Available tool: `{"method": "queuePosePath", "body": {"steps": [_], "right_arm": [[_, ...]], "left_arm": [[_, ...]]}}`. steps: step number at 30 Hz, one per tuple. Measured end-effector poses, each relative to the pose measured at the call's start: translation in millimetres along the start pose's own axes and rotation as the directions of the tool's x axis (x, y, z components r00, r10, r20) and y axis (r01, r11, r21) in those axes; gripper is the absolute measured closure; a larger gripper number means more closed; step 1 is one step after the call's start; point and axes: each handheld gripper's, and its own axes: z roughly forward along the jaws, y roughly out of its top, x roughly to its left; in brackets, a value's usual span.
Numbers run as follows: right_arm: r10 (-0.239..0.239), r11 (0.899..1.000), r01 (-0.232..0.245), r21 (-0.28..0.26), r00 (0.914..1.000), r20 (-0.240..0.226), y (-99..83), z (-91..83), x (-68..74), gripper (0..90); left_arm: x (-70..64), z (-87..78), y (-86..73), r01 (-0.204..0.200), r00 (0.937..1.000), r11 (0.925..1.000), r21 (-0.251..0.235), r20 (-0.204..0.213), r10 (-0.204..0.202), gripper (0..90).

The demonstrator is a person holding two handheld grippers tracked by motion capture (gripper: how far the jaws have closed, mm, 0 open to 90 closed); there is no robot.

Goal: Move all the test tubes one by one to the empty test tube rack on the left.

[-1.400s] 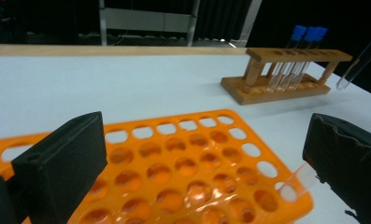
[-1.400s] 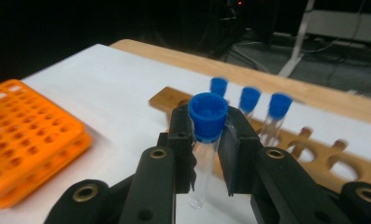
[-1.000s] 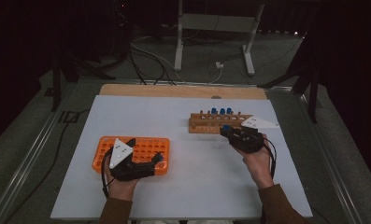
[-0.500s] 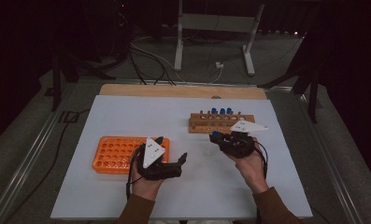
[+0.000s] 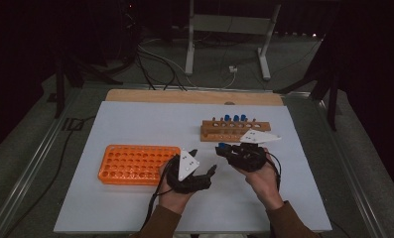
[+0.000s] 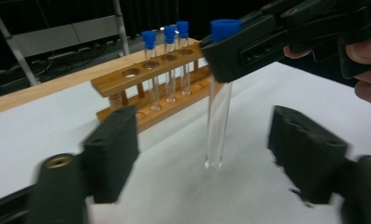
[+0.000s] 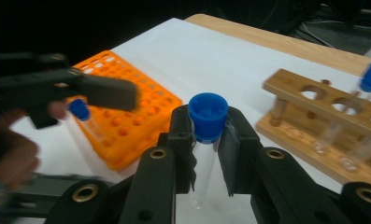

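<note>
Right tongs [image 7: 206, 154]: they are closed tight on a glass tube [image 6: 219, 119] just under its blue cap [image 7: 207, 114]. The tube hangs straight down, so its round bottom stays just above the worktop.
Why held high: gripping near the cap leaves the long glass part free. I think this is so the other tongs can take it there.
Left tongs [image 6: 211, 149]: they are wide open and hold nothing. One jaw stands on each side of the tube, not touching it. It looks like a hand-over is about to happen.
Where the tube is: near the middle of the worktop [image 5: 145, 119], between the two racks.
Wooden rack [image 5: 234, 130]: it is on the far right, just behind the right tongs. Three more tubes with blue caps stand in its holes, and some holes are free.
Orange rack [image 5: 135, 162]: it lies on the left, just beside the left hand [image 5: 172, 196]. It has many small holes. One blue-capped tube shows by it, but I cannot tell if it stands in a hole.
Worktop: white and flat, with a wooden strip along the far edge.
Room: dark, with a grey floor, black cables and a metal stand far behind.
</note>
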Motion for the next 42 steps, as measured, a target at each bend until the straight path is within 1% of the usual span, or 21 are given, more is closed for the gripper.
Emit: {"method": "queuePosePath", "body": {"steps": [2, 4, 6, 12, 14, 19, 20, 23, 27, 28, 30, 32, 34, 37, 39, 42], "right_arm": [[-0.004, 1.000, 0.004, 0.005, 0.9999, -0.016, 0.4, 1.5, 3.9, 76.0], [-0.005, 1.000, 0.005, 0.006, 0.9996, -0.027, 0.4, 3.1, 6.9, 76.0], [-0.007, 1.000, 0.007, 0.009, 0.9995, -0.029, 0.2, 4.8, 8.5, 76.0], [-0.009, 1.000, 0.009, 0.015, 0.9992, -0.038, -0.3, 6.8, 10.6, 76.1], [-0.010, 1.000, 0.010, 0.015, 0.9991, -0.042, -0.4, 7.0, 10.7, 76.0], [-0.003, 1.000, 0.003, 0.011, 0.9986, -0.053, -1.1, 7.1, 8.0, 75.1], [0.004, 1.000, -0.003, 0.007, 0.9985, -0.054, -1.1, 6.9, 7.1, 71.9], [0.012, 1.000, -0.013, -0.024, 0.9988, -0.048, -0.5, 3.5, 3.6, 55.1], [0.035, 0.996, -0.038, -0.083, 0.9987, -0.037, 1.9, -6.4, -5.3, 40.2], [0.035, 0.994, -0.037, -0.100, 0.9990, -0.030, 2.5, -9.3, -7.5, 36.5], [0.035, 0.992, -0.038, -0.118, 0.9992, -0.020, 3.9, -14.8, -11.5, 29.6], [0.041, 0.990, -0.042, -0.135, 0.9991, -0.007, 4.7, -19.7, -14.9, 24.0], [0.039, 0.989, -0.039, -0.142, 0.9992, 0.003, 5.1, -22.9, -18.4, 19.4], [0.033, 0.989, -0.029, -0.147, 0.9991, 0.026, 3.5, -25.1, -24.1, 14.9], [0.029, 0.989, -0.023, -0.144, 0.9987, 0.041, 1.8, -25.3, -28.1, 13.3], [0.028, 0.991, -0.021, -0.135, 0.9985, 0.046, -0.8, -24.5, -32.8, 7.0]], "left_arm": [[-1.0, 4.5, 0.7, -0.007, 1.0000, 0.9999, 0.008, 0.006, 0.007, 41.2], [-0.1, 9.0, 0.4, 0.001, 0.9999, 0.9999, 0.013, 0.016, -0.001, 50.1], [0.6, 13.5, -0.4, 0.008, 0.9999, 0.9997, 0.025, 0.011, -0.008, 55.6], [-0.7, 21.4, -2.2, 0.001, 0.9995, 0.9993, 0.037, 0.031, -0.002, 68.8], [-1.0, 22.7, -2.7, 0.003, 0.9994, 0.9993, 0.037, 0.035, -0.004, 76.3], [0.3, 23.2, -2.7, 0.019, 0.9989, 0.9991, 0.037, 0.042, -0.020, 78.3], [0.7, 23.4, -2.6, 0.023, 0.9990, 0.9990, 0.037, 0.038, -0.025, 78.3], [4.5, 22.7, -2.4, 0.042, 0.9987, 0.9984, 0.036, 0.027, -0.043, 78.3], [12.2, 18.4, -1.3, 0.066, 0.9975, 0.9977, 0.019, 0.026, -0.066, 78.3], [14.2, 17.0, -1.0, 0.075, 0.9968, 0.9971, 0.012, 0.027, -0.076, 78.3], [18.2, 13.9, -0.3, 0.092, 0.9953, 0.9958, -0.001, 0.030, -0.092, 78.3], [22.3, 10.6, 0.5, 0.105, 0.9937, 0.9944, -0.012, 0.041, -0.105, 78.3], [24.9, 7.0, 1.3, 0.095, 0.9943, 0.9952, -0.022, 0.050, -0.094, 78.3], [28.4, 2.1, 2.6, 0.096, 0.9941, 0.9949, -0.033, 0.054, -0.094, 78.2], [31.6, -1.5, 3.6, 0.102, 0.9937, 0.9939, -0.042, 0.050, -0.100, 78.2], [37.0, -7.1, 5.0, 0.114, 0.9924, 0.9918, -0.057, 0.053, -0.111, 78.2]]}}
